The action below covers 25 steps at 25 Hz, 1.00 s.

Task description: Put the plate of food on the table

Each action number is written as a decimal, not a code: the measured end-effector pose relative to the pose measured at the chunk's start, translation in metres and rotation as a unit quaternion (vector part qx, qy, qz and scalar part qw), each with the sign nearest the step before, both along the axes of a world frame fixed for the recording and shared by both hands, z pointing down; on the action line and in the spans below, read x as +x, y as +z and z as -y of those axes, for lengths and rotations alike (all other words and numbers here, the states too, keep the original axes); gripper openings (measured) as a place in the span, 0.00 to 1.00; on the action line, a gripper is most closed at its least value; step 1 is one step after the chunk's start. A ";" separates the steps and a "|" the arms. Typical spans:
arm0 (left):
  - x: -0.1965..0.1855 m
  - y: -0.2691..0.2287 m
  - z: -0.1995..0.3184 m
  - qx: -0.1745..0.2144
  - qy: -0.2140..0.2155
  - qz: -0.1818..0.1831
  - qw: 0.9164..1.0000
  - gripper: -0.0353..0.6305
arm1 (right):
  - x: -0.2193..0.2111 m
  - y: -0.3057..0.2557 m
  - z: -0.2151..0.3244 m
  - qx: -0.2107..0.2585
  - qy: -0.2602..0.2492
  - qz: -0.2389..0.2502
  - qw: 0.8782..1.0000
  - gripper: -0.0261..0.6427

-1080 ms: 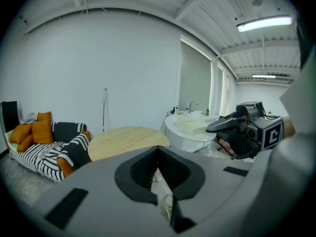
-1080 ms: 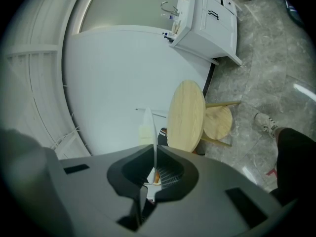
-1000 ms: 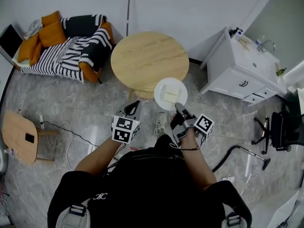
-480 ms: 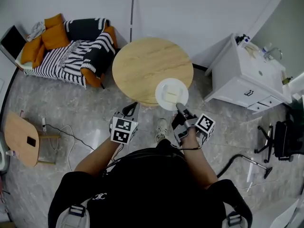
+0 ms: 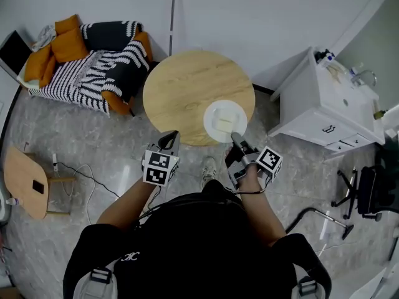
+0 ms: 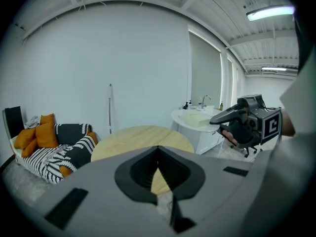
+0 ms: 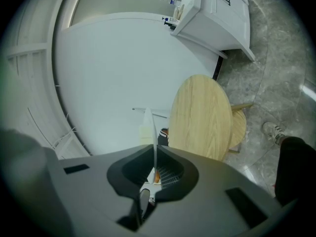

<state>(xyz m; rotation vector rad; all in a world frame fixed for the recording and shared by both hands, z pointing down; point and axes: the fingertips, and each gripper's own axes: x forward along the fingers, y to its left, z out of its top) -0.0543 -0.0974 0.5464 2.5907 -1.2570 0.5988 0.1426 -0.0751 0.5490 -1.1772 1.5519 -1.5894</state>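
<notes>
A white plate point(image 5: 225, 121) carrying a pale block of food hangs over the near right part of the round wooden table point(image 5: 187, 92). My right gripper point(image 5: 235, 137) is shut on the plate's near rim. In the right gripper view the plate point(image 7: 152, 132) shows edge-on between the jaws, with the table point(image 7: 202, 117) beyond it. My left gripper point(image 5: 171, 137) is held at the table's near edge, jaws together and holding nothing. The left gripper view shows the table point(image 6: 138, 135) ahead and the plate point(image 6: 197, 118) held by the right gripper point(image 6: 224, 120) at the right.
A striped sofa with orange cushions point(image 5: 87, 55) stands left of the table. A white sink cabinet point(image 5: 324, 98) stands at the right. A small wooden side table point(image 5: 25, 179) and a floor cable point(image 5: 93, 179) lie at the left, and an office chair point(image 5: 374, 185) at the far right.
The person has come closer to the round table. The plate, held beyond the table's near edge a second ago, now hangs over the tabletop. The left gripper stayed shut.
</notes>
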 end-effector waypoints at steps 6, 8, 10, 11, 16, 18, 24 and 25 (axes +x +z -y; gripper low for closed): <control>0.011 0.003 0.023 0.000 -0.005 0.005 1.000 0.06 | 0.011 0.003 0.029 0.003 -0.007 -0.003 1.000 0.06; 0.017 0.002 0.038 -0.001 -0.009 0.007 1.000 0.06 | 0.017 0.003 0.043 0.001 -0.011 0.002 1.000 0.06; 0.024 0.000 0.053 -0.002 -0.013 0.008 1.000 0.06 | 0.025 0.004 0.058 -0.002 -0.016 0.005 1.000 0.06; 0.028 -0.002 0.059 -0.002 -0.015 0.008 1.000 0.06 | 0.029 0.004 0.065 -0.004 -0.019 0.004 1.000 0.06; 0.046 -0.005 0.091 -0.004 -0.018 0.015 1.000 0.06 | 0.049 0.006 0.101 -0.011 -0.027 0.001 1.000 0.06; 0.052 -0.006 0.105 -0.006 -0.022 0.015 1.000 0.06 | 0.055 0.006 0.116 -0.009 -0.038 -0.005 0.999 0.06; 0.077 -0.015 0.141 -0.001 -0.026 0.017 1.000 0.06 | 0.071 0.016 0.154 -0.017 -0.080 -0.020 0.996 0.06; 0.080 -0.016 0.146 0.000 -0.028 0.017 0.999 0.06 | 0.074 0.019 0.159 -0.022 -0.082 -0.019 0.996 0.06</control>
